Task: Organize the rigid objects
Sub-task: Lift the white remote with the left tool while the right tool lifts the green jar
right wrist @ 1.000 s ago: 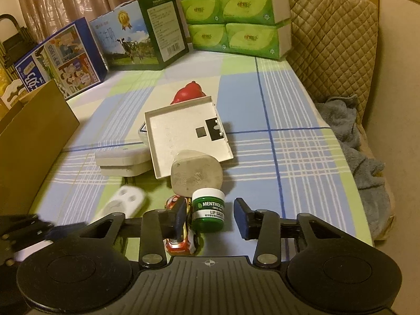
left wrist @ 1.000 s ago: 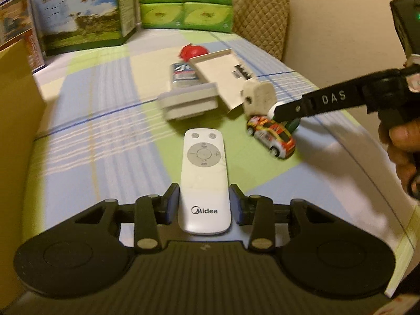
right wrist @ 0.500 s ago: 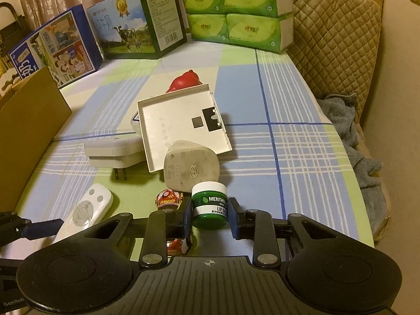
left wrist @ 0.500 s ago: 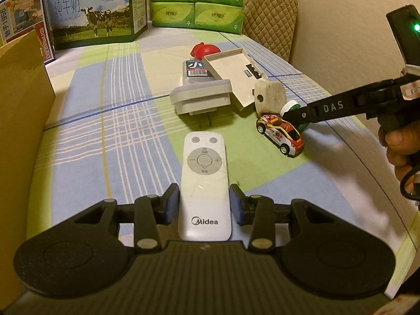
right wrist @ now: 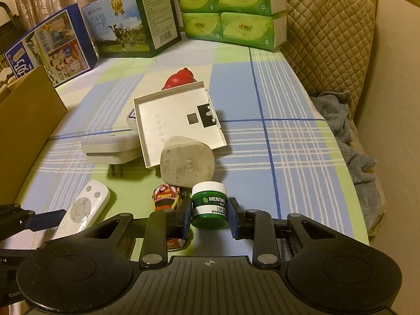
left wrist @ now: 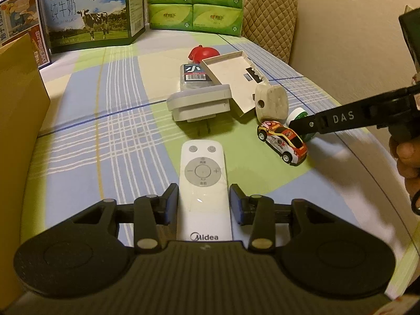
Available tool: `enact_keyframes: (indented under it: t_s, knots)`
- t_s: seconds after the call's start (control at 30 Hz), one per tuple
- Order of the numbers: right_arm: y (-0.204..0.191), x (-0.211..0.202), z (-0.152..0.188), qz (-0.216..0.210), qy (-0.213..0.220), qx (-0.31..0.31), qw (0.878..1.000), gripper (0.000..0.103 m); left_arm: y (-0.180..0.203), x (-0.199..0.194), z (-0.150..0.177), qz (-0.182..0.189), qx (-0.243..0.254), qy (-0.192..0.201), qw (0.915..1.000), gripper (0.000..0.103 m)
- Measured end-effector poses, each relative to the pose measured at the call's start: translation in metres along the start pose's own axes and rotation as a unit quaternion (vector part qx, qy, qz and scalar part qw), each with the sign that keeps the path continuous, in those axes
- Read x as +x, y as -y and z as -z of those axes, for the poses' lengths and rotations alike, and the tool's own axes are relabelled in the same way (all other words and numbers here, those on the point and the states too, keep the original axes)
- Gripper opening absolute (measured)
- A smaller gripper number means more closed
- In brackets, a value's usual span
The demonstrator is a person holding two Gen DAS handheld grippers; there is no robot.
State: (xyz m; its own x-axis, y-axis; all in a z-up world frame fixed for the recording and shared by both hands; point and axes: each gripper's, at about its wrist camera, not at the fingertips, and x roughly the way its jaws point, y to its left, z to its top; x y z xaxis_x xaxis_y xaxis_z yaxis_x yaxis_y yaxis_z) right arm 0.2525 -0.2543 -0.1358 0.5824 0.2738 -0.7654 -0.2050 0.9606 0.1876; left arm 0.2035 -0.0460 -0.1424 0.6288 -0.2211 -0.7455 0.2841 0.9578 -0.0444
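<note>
- Now the right gripper [right wrist: 209, 211] has squeezed in on the green jar [right wrist: 209, 204], low in the frame.
- Left gripper [left wrist: 204, 202] pinches the white remote [left wrist: 203, 183] at the bottom.

Along the far edge of the checked tablecloth [right wrist: 302, 157] we see a stack of green tissue packs [right wrist: 231, 10], with a milk carton box [right wrist: 131, 26] to its left and a blue printed box [right wrist: 50, 44] further left. A cardboard box [right wrist: 26, 131] stands at the left edge. At far right sits a quilted chair back [right wrist: 328, 39], a grey towel [right wrist: 351, 141] below it.
</note>
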Motion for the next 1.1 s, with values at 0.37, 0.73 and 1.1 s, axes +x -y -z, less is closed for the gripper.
enact_keyframes:
  t_s: [0.37, 0.73, 1.1]
  knots:
    - [-0.003, 0.001, 0.0, 0.001, 0.001, 0.001, 1.0, 0.025, 0.002, 0.001, 0.001, -0.007, 0.014, 0.004, 0.9999, 0.036]
    - [-0.004, -0.011, 0.002, 0.0, 0.018, 0.011, 1.0, 0.025, -0.001, -0.012, -0.002, -0.012, 0.021, 0.024, 0.9994, 0.035]
    - [-0.012, -0.021, 0.007, 0.003, 0.026, 0.015, 1.0, 0.025, -0.004, -0.018, 0.0, -0.009, 0.016, 0.023, 0.9996, 0.035]
